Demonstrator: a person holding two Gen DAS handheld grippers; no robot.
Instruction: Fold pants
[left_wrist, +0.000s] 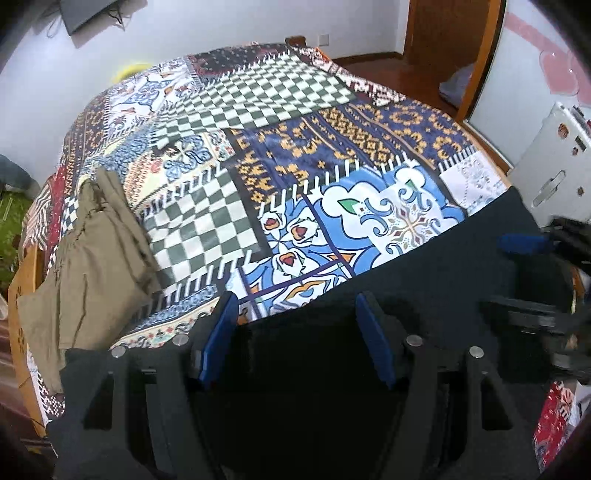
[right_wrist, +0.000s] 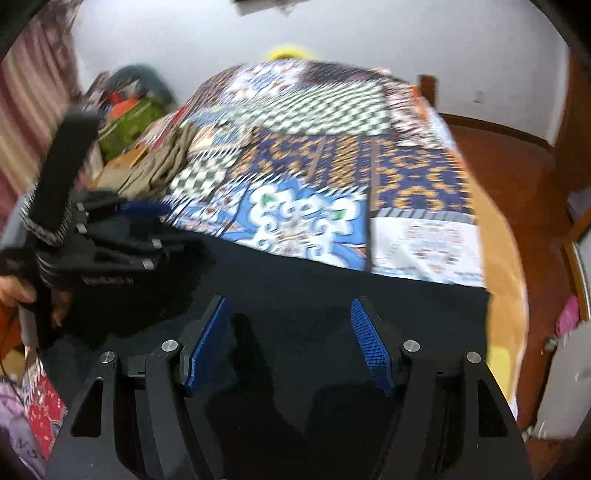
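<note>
Black pants (left_wrist: 443, 266) lie spread along the near edge of a bed with a patchwork cover (left_wrist: 288, 177). My left gripper (left_wrist: 295, 325) hangs just over the dark cloth, its blue pads wide apart and pressing on nothing. To its right, my right gripper (right_wrist: 291, 332) stands open over the same pants (right_wrist: 295, 269); the picture there is blurred. It also shows in the left wrist view, where the right gripper (left_wrist: 521, 277) is at the right edge. In the right wrist view a hand (right_wrist: 14, 291) holds the left gripper (right_wrist: 155, 225) at the left edge.
Folded khaki trousers (left_wrist: 96, 258) lie on the bed's left edge, beside a cardboard box (left_wrist: 18, 314). A white appliance (left_wrist: 554, 166) stands to the right of the bed on a wooden floor (right_wrist: 517, 177). Clutter and a green bag (right_wrist: 129, 122) sit left of the bed.
</note>
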